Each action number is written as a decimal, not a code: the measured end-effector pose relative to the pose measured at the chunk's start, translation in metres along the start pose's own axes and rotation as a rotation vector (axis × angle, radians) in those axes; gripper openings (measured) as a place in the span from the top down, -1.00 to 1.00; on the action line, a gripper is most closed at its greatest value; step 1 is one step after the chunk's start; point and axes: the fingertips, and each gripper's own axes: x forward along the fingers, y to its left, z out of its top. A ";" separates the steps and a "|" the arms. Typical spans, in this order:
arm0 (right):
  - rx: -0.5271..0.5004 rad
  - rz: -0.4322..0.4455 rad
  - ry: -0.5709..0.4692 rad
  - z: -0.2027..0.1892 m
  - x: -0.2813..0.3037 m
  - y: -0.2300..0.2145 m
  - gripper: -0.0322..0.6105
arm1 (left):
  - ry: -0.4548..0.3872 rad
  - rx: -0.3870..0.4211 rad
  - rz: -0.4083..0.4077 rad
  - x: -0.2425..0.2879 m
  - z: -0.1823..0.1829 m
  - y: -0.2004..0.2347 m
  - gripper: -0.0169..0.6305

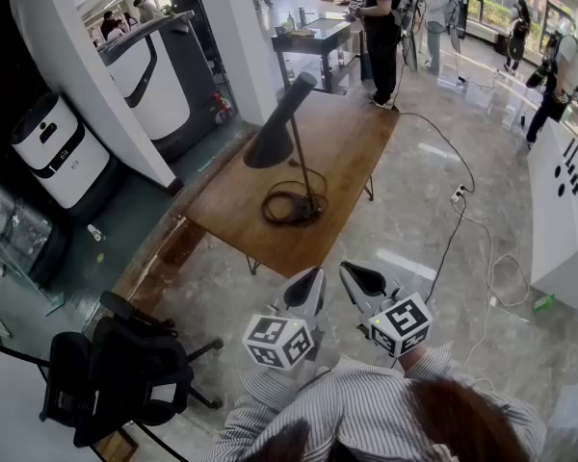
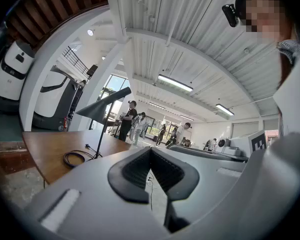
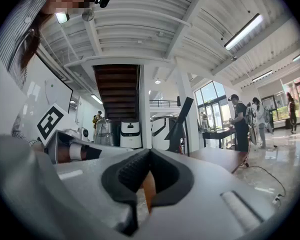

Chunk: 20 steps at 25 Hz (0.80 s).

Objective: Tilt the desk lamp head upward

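Holding station short of the work: left gripper (image 1: 309, 281), jaws closed together with nothing between them; right gripper (image 1: 357, 277), the same, shut and empty. The two sit side by side close to the person's body, tips aimed toward the table (image 1: 352, 147) and well apart from it. Task item: lamp (image 1: 304, 166), black, standing on the table's near half on a thin upright stem. Its cone-shaped head (image 1: 275, 138) slants down to the left, wide mouth lowest. Cord (image 1: 291, 206) lies coiled round the base. Chair (image 1: 125, 373) stands on the floor to the left, clear of the route. Step in hand, as judged: the approach, with the head not yet touched. The next move likely calls for carrying one gripper forward to the cone, opening its jaws to take the rim or nudging from beneath. The other should probably steady the stem, since the slim lamp looks easy to tip.
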 end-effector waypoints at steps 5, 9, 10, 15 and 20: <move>0.023 0.022 -0.009 -0.004 -0.001 0.003 0.89 | 0.035 0.011 -0.014 0.001 -0.009 -0.002 0.93; 0.011 0.016 0.000 -0.005 -0.002 0.001 0.89 | 0.066 0.001 -0.018 0.005 -0.017 -0.001 0.93; 0.009 0.016 0.002 -0.005 -0.003 0.000 0.89 | 0.069 -0.002 -0.016 0.005 -0.018 -0.001 0.93; 0.013 0.015 0.004 -0.005 -0.002 -0.009 0.89 | 0.056 -0.015 -0.018 0.010 -0.019 -0.002 0.93; -0.085 0.029 -0.035 0.007 0.000 -0.018 0.89 | 0.017 -0.007 -0.028 0.017 -0.013 0.003 0.93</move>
